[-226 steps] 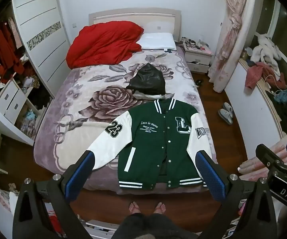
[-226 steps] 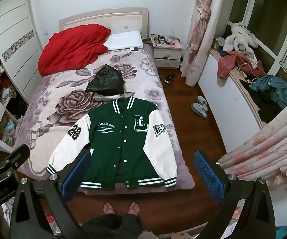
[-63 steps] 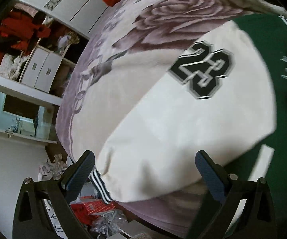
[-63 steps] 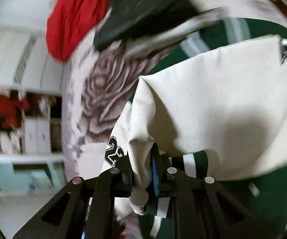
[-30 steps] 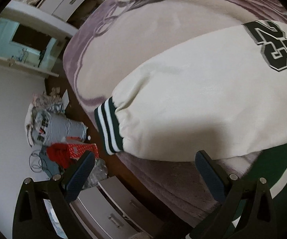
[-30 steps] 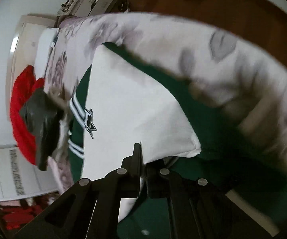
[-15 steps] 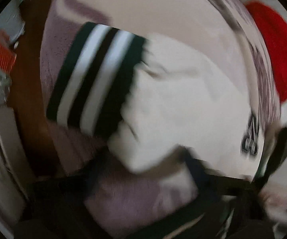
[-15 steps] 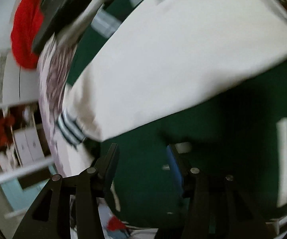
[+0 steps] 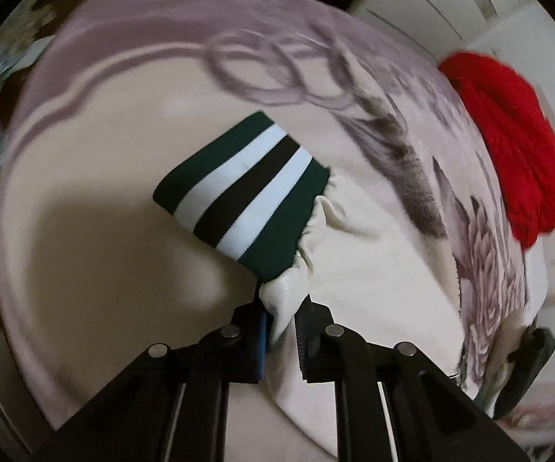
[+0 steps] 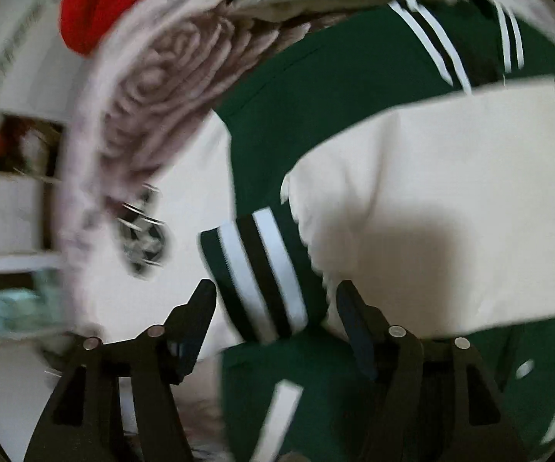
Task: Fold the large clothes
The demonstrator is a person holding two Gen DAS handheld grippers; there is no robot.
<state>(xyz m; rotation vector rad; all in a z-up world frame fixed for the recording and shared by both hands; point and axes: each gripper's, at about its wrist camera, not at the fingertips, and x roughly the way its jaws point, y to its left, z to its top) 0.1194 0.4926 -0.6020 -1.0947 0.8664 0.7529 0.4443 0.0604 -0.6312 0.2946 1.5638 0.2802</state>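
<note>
A green varsity jacket [image 10: 316, 88] with cream sleeves lies on the bed. My left gripper [image 9: 281, 325] is shut on the cream left sleeve [image 9: 354, 261] just behind its green, white and black striped cuff [image 9: 243, 188], which rests on the blanket. My right gripper [image 10: 275, 304] is open. The other cream sleeve [image 10: 450, 177] lies folded across the green front, and its striped cuff [image 10: 266, 273] sits between the right fingers, not held.
The bed carries a pale purple rose-print blanket [image 9: 123, 77]. A red quilt [image 9: 508, 134] is bunched at the head, also in the right wrist view [image 10: 100, 0]. A black garment [image 9: 527, 362] lies above the jacket. White wardrobe shelves [image 10: 12, 208] stand left.
My left gripper has closed on the left sleeve by the cuff. My right gripper has let go of the right sleeve, which now lies across the jacket front, and its fingers have opened wider.
</note>
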